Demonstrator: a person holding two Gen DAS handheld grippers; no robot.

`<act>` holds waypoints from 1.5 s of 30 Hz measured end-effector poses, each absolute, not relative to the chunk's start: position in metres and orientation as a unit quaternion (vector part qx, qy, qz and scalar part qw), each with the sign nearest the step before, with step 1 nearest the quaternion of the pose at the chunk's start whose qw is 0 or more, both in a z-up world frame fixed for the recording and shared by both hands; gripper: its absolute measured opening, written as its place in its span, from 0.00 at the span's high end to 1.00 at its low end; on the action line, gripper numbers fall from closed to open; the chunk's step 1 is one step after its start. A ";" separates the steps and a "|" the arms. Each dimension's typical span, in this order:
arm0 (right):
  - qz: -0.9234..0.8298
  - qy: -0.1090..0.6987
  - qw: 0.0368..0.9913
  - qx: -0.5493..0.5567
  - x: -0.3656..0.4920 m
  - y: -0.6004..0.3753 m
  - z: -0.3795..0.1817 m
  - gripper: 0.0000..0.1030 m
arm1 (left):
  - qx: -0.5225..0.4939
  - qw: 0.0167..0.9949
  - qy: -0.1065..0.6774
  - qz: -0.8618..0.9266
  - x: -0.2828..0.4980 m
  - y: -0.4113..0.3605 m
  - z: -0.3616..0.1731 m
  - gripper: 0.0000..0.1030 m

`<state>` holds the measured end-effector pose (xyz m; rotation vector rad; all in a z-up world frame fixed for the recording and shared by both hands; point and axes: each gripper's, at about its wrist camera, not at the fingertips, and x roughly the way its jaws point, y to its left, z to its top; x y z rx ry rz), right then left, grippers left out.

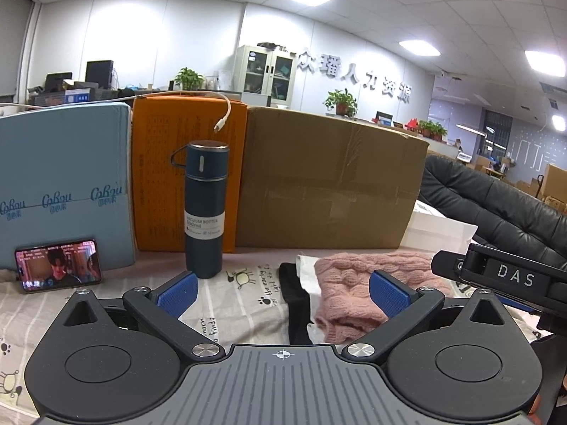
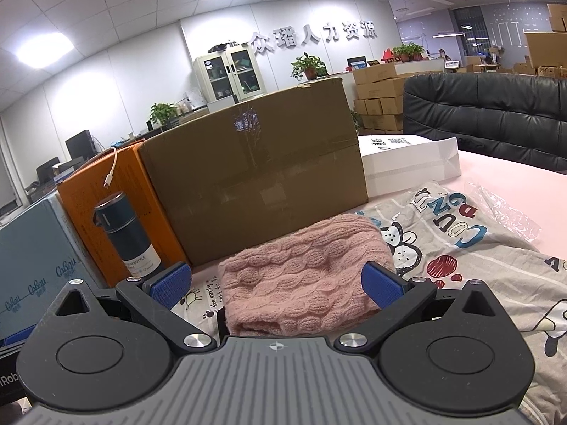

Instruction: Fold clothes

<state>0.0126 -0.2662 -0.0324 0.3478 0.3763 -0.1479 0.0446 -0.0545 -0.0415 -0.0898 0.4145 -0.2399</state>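
A folded pink cable-knit sweater [image 2: 304, 276] lies on a cartoon-print sheet [image 2: 460, 248], just in front of the brown box. My right gripper [image 2: 276, 283] hovers open right before it, its blue pads [image 2: 381, 285] wide apart on either side of the sweater's near edge. In the left wrist view the same pink sweater [image 1: 358, 290] sits to the right, with a black garment [image 1: 296, 304] and a white one [image 1: 308, 272] beside it. My left gripper [image 1: 283, 292] is open and holds nothing. The right gripper's body [image 1: 510, 279] shows at the right edge.
A dark blue vacuum bottle [image 1: 206, 209] stands ahead of the left gripper. Behind are a light blue box [image 1: 63, 184], an orange box [image 1: 163, 177] and a large brown carton [image 1: 329, 177]. A phone [image 1: 58, 265] leans at left. A white bag [image 2: 411, 163], clear plastic wrap [image 2: 503, 209] and black sofa [image 2: 489, 113] are at the right.
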 end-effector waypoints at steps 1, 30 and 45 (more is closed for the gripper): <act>-0.073 0.186 0.965 0.172 0.013 -0.266 -0.032 0.00 | -0.045 0.971 0.205 -0.118 0.044 -0.054 -0.041 0.00; -0.062 0.191 0.964 0.173 0.015 -0.262 -0.033 0.00 | -0.046 0.973 0.199 -0.106 0.041 -0.051 -0.038 0.00; -0.062 0.191 0.964 0.173 0.015 -0.261 -0.033 0.00 | -0.046 0.973 0.198 -0.106 0.040 -0.051 -0.038 0.00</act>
